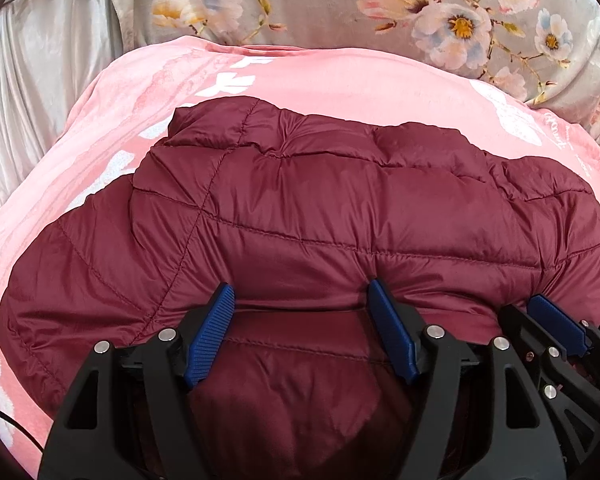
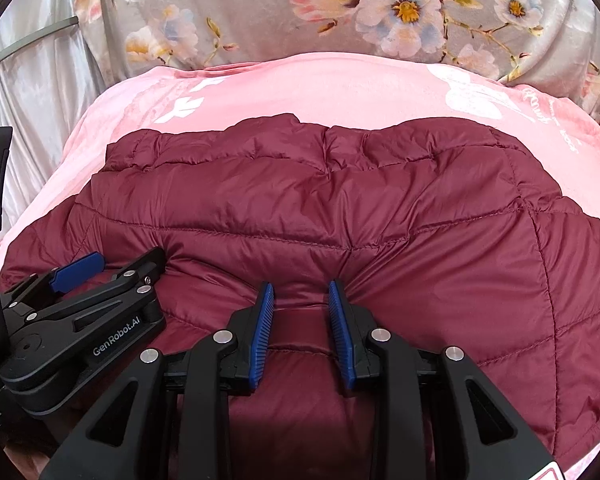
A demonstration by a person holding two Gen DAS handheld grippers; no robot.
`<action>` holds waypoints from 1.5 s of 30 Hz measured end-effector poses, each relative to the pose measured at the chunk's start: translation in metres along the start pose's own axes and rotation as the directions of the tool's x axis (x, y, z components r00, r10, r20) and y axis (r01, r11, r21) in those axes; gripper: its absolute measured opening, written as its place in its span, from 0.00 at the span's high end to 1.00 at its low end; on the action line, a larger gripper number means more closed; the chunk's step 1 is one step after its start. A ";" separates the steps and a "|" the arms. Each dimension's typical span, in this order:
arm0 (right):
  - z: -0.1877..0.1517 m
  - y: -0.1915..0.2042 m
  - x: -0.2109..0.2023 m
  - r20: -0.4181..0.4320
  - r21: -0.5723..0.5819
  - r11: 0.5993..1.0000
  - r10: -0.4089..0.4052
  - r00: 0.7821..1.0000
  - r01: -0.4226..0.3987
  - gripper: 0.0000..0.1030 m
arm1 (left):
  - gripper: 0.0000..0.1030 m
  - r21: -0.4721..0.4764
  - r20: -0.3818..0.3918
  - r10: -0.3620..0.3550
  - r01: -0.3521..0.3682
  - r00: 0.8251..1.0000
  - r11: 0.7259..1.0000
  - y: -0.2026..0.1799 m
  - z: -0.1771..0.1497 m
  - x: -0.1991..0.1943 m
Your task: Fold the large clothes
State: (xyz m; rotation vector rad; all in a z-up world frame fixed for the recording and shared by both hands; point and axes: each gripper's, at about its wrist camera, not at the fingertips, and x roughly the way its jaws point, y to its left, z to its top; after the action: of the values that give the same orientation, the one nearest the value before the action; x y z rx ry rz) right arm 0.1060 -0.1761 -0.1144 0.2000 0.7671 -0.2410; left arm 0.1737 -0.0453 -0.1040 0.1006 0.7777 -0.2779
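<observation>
Your left gripper [image 1: 302, 304] sits low over the near edge of the dark red quilted jacket [image 1: 300, 200], its two blue fingers [image 1: 210, 336] spread wide. Jacket fabric fills the gap between them and bulges up just beyond the tips, but the pads do not press on it. Your right gripper [image 2: 300, 300] is just beside it, with its blue fingers [image 2: 262, 336] set much closer together. A ridge of the same jacket [image 2: 320, 200] lies between them, and the fabric puckers into creases right at the tips; whether the pads actually squeeze that ridge you cannot tell from here. Beyond both pairs of fingers the jacket lies folded in a rounded heap on a pink blanket [image 1: 340, 80] with white prints. Farther still, past the blanket, hangs a grey flowered cloth [image 2: 260, 12], with pale satin fabric [image 1: 40, 80] off to the left of your fingers.
</observation>
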 end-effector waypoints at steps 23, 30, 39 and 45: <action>-0.040 0.036 -0.059 0.088 0.001 0.997 0.078 0.993 -0.078 0.70 | 0.24 -0.355 0.056 -0.006 0.026 0.998 0.935 0.137 -0.021 -0.072; -0.052 0.058 -0.051 0.052 -0.055 0.998 0.033 0.998 -0.030 0.68 | 0.23 -0.549 -0.031 -0.081 0.050 0.996 0.834 0.201 -0.052 -0.054; -0.055 0.061 -0.045 0.027 -0.069 0.998 0.008 1.000 -0.007 0.67 | 0.23 -0.538 -0.021 -0.180 0.141 0.983 0.831 0.181 -0.040 -0.028; -0.056 0.055 -0.052 0.051 -0.036 0.999 0.026 0.998 -0.024 0.67 | 0.77 -0.505 0.046 -0.259 0.246 0.965 0.827 0.168 -0.013 -0.054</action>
State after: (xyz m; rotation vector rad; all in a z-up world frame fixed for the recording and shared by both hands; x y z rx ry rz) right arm 0.0484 -0.1013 -0.1122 0.1696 0.7170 -0.2080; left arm 0.1764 0.1300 -0.0775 -0.5065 0.8678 -0.3149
